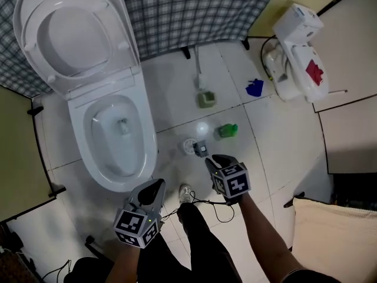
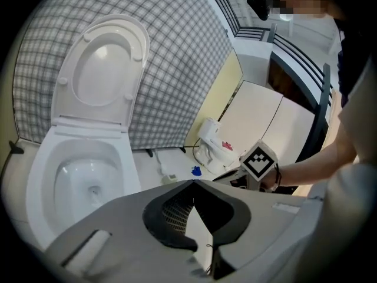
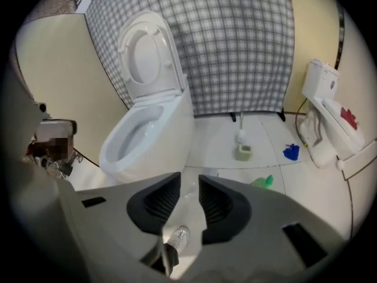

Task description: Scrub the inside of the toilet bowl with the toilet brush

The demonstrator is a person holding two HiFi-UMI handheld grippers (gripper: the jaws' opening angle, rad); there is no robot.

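Toilet brush (image 1: pixel 199 72) in holder (image 1: pixel 206 99), well ahead of right gripper (image 1: pixel 218 159), jaws apart, and left gripper (image 1: pixel 156 186), jaws together.

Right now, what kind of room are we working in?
A toilet room, possibly a mock-up: a white toilet with its lid up, a toilet brush standing on the tiled floor, and checked cloth behind it.
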